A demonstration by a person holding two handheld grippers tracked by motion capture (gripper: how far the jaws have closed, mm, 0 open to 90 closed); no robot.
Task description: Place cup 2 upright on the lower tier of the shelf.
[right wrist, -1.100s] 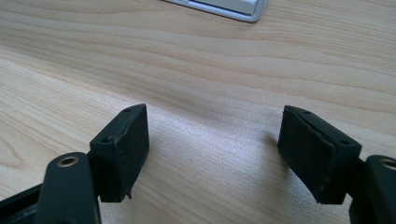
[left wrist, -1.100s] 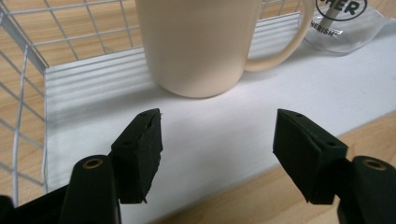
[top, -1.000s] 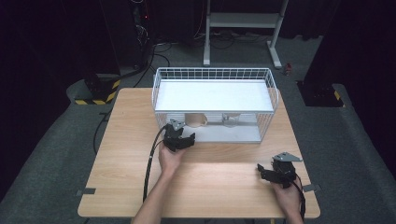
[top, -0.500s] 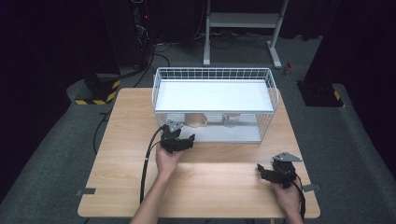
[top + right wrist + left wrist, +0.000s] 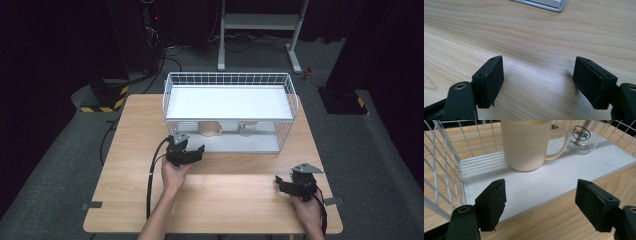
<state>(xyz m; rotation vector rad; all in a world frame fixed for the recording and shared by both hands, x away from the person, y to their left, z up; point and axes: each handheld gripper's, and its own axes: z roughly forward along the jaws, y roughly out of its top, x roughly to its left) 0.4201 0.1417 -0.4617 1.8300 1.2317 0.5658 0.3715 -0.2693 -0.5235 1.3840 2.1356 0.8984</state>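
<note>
High view puts the left gripper (image 5: 186, 152) right at the open front of the wire rack (image 5: 229, 80), on its lower shelf level, with the mug (image 5: 209, 128) sitting just inside under the upper shelf. Left gripper view looks straight at that mug (image 5: 527, 143): cream, upright, handle out to the side toward a clear glass (image 5: 586, 136) standing near it on the white shelf (image 5: 554, 180). The jaws are spread wide, empty, short of the mug.

From where I stand, this looks like a reach for the mug, and the way to do it well is to keep the jaws level and go in low, under the upper shelf, so nothing catches the wire. They look open enough to take the body; I'd centre on it, away from the handle, or it may twist when squeezed. The glass is close on the handle side, so that jaw should slip between them without a nudge. Close gently, then draw straight back out.

The right gripper (image 5: 292, 186) rests well apart on the table (image 5: 235, 200), jaws wide over bare wood.
</note>
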